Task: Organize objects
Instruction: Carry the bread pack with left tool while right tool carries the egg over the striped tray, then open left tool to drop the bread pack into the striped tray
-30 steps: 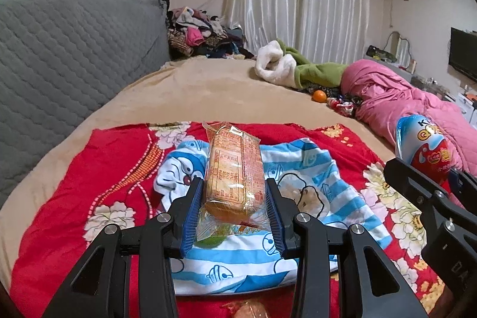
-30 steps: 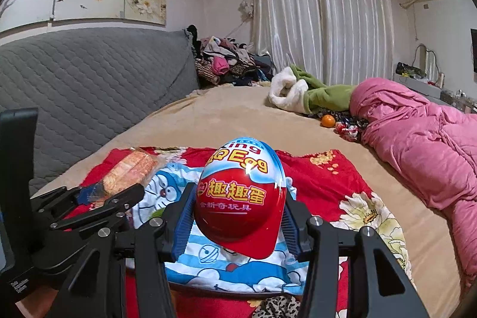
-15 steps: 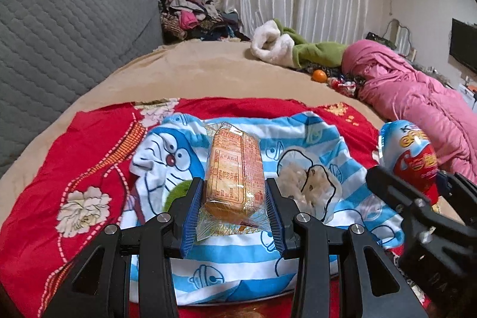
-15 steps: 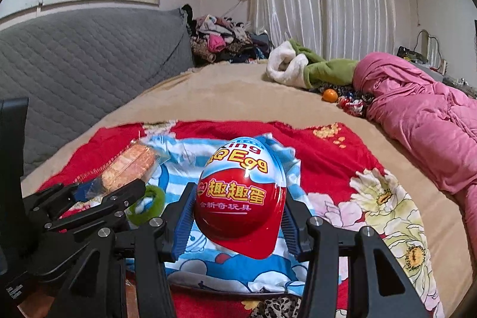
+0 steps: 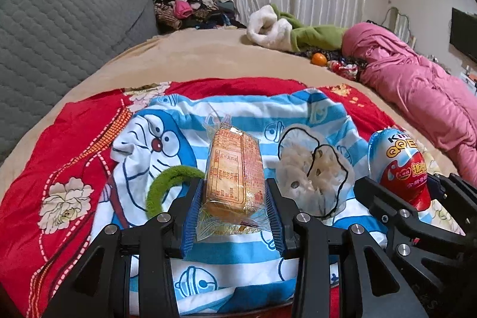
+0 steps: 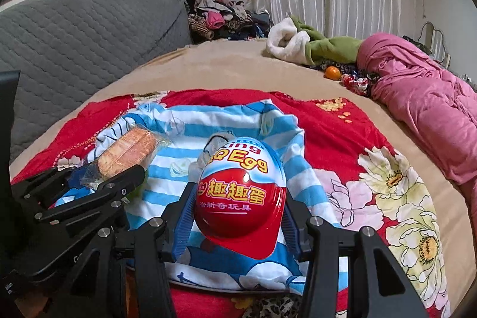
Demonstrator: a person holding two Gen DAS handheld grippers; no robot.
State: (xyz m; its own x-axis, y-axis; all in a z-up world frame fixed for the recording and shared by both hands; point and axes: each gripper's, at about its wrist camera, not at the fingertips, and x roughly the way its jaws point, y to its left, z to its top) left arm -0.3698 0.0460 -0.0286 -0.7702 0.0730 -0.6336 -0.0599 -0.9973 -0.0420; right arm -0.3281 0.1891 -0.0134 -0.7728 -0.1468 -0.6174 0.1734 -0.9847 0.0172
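Red egg (image 6: 240, 195) between right gripper (image 6: 238, 225) pads

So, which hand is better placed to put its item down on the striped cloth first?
Probably the left gripper: its wrapped biscuit pack hangs over a bare part of the striped cloth, whereas the right gripper holds a rounder toy egg.

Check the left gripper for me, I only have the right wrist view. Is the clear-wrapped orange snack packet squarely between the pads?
Observer: Yes. The left gripper has both blue pads on the long sides of the clear-wrapped orange snack packet.
Operator: Anything lying close to it?
Observer: A fuzzy green loop lies on the blue-and-white striped cartoon cloth, just left of the left pad.
Operator: And to its right?
Observer: A white frilly item with a black edge lies on the cloth there.
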